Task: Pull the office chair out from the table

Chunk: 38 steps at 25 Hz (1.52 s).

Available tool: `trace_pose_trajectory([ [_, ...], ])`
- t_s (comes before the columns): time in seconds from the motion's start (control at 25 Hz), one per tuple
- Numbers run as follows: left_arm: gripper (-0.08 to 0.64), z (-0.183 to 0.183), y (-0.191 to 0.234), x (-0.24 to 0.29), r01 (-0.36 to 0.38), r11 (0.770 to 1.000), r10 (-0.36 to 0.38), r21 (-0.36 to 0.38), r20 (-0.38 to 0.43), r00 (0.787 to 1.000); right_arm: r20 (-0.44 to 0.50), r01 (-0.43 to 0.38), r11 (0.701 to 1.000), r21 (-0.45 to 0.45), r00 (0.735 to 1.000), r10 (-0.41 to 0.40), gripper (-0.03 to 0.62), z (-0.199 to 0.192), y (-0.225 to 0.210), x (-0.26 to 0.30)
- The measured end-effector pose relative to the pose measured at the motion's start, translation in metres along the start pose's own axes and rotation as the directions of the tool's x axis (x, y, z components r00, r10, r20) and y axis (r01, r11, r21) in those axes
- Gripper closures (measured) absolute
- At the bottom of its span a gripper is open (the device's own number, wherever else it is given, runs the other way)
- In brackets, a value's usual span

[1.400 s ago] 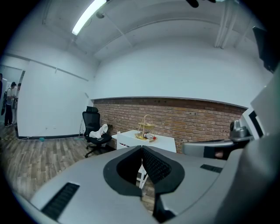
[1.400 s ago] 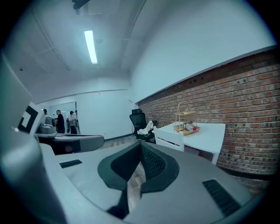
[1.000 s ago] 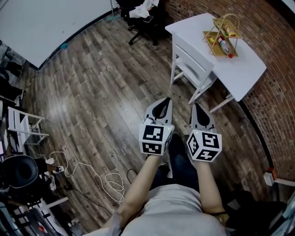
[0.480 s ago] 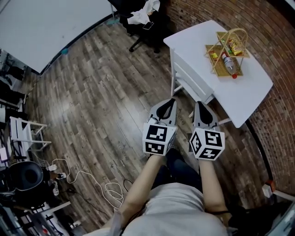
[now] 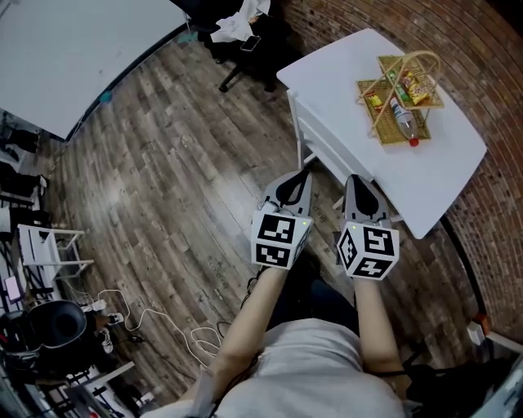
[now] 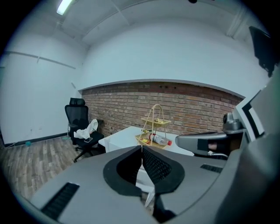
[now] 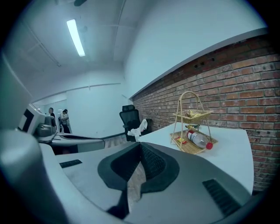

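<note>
Wooden floor [image 5: 180,163], brick wall [image 5: 368,16] on the far right. White surface [image 5: 327,73] carries a wire basket rack [image 5: 400,98].

White chair [image 5: 323,143] is tucked in at the surface's near-left edge, untouched. Black office chair [image 5: 245,41] stands off the far corner with cloth on its seat.

Nothing pulled out yet; approach stage only, by my reading.

Left hand-held gripper [image 5: 304,173] and right hand-held gripper [image 5: 350,178] are side by side on outstretched forearms. Both tip slightly down toward the white chair's back, jaws pressed together, empty.

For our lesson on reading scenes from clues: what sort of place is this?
Probably an office or studio workroom: a black office chair, a white table by a brick wall, and cables on the wood floor.
</note>
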<state>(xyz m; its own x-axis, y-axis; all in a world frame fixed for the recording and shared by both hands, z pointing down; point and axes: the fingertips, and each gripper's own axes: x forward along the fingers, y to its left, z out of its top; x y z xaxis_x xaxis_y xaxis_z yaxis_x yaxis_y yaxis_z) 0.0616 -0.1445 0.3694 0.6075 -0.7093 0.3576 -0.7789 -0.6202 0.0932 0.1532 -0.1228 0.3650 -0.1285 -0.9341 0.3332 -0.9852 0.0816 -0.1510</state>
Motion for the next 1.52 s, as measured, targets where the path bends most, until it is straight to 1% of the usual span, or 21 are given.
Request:
trace_pose_trajectory([
  [0.12, 0.546, -0.004, 0.013, 0.02, 0.019, 1.0, -0.019, -0.008, -0.031, 0.999, -0.006, 0.022, 1.0, 0.014, 1.0, -0.022, 0.578, 0.0, -0.009, 0.018],
  [0.24, 0.546, -0.001, 0.029, 0.043, 0.044, 0.999, -0.044, -0.012, -0.042, 0.998, -0.014, 0.057, 0.998, 0.017, 0.998, -0.057, 0.578, 0.004, -0.018, 0.041],
  [0.4, 0.546, 0.006, 0.048, 0.077, 0.102, 0.995, -0.102, 0.011, -0.061, 0.993, -0.02, 0.119, 0.992, 0.038, 0.993, -0.118, 0.578, 0.008, -0.031, 0.073],
  [0.6, 0.546, 0.016, 0.071, 0.124, 0.19, 0.981, -0.185, 0.044, -0.099, 0.978, -0.047, 0.211, 0.977, 0.041, 0.977, -0.209, 0.578, 0.014, -0.046, 0.111],
  [0.68, 0.546, 0.022, 0.08, 0.142, 0.23, 0.97, -0.22, 0.074, -0.116, 0.968, -0.064, 0.244, 0.969, 0.04, 0.968, -0.241, 0.577, 0.016, -0.049, 0.13],
  [0.76, 0.546, 0.026, 0.088, 0.16, 0.285, 0.953, -0.27, 0.104, -0.14, 0.953, -0.086, 0.273, 0.961, 0.044, 0.959, -0.269, 0.577, 0.018, -0.052, 0.15],
  [0.84, 0.546, 0.029, 0.093, 0.176, 0.344, 0.929, -0.321, 0.133, -0.168, 0.932, -0.109, 0.303, 0.952, 0.046, 0.949, -0.297, 0.578, 0.019, -0.055, 0.166],
  [0.92, 0.546, 0.03, 0.098, 0.191, 0.397, 0.901, -0.361, 0.176, -0.202, 0.91, -0.132, 0.328, 0.943, 0.048, 0.938, -0.32, 0.577, 0.019, -0.059, 0.18],
  [1.0, 0.546, 0.028, 0.1, 0.205, 0.453, 0.864, -0.403, 0.219, -0.239, 0.884, -0.16, 0.35, 0.936, 0.048, 0.927, -0.339, 0.577, 0.017, -0.061, 0.19],
  [1.08, 0.546, 0.024, 0.098, 0.214, 0.512, 0.82, -0.447, 0.257, -0.273, 0.852, -0.191, 0.357, 0.933, 0.041, 0.919, -0.344, 0.577, 0.012, -0.061, 0.195],
  [1.12, 0.546, 0.022, 0.096, 0.218, 0.541, 0.794, -0.467, 0.279, -0.29, 0.835, -0.206, 0.351, 0.936, 0.033, 0.919, -0.337, 0.577, 0.01, -0.062, 0.198],
  [1.16, 0.545, 0.018, 0.093, 0.222, 0.571, 0.762, -0.487, 0.306, -0.312, 0.816, -0.221, 0.34, 0.94, 0.023, 0.919, -0.327, 0.577, 0.007, -0.063, 0.201],
  [1.2, 0.545, 0.014, 0.089, 0.225, 0.606, 0.723, -0.508, 0.332, -0.34, 0.792, -0.239, 0.328, 0.944, 0.011, 0.918, -0.316, 0.577, 0.005, -0.064, 0.204],
  [1.28, 0.545, 0.005, 0.077, 0.225, 0.682, 0.635, -0.553, 0.363, -0.402, 0.729, -0.282, 0.311, 0.95, -0.013, 0.911, -0.302, 0.577, -0.003, -0.064, 0.203],
  [1.36, 0.545, -0.001, 0.065, 0.222, 0.743, 0.549, -0.594, 0.384, -0.446, 0.67, -0.317, 0.311, 0.95, -0.036, 0.898, -0.306, 0.577, -0.011, -0.065, 0.2],
  [1.4, 0.545, -0.003, 0.06, 0.22, 0.763, 0.505, -0.608, 0.404, -0.461, 0.647, -0.329, 0.315, 0.948, -0.048, 0.891, -0.313, 0.577, -0.014, -0.065, 0.198],
  [1.44, 0.545, -0.006, 0.056, 0.218, 0.775, 0.459, -0.613, 0.434, -0.477, 0.63, -0.342, 0.317, 0.946, -0.06, 0.884, -0.318, 0.577, -0.017, -0.065, 0.195],
  [1.52, 0.543, -0.014, 0.05, 0.214, 0.786, 0.369, -0.602, 0.496, -0.517, 0.609, -0.37, 0.311, 0.947, -0.077, 0.874, -0.317, 0.577, -0.023, -0.064, 0.192],
])
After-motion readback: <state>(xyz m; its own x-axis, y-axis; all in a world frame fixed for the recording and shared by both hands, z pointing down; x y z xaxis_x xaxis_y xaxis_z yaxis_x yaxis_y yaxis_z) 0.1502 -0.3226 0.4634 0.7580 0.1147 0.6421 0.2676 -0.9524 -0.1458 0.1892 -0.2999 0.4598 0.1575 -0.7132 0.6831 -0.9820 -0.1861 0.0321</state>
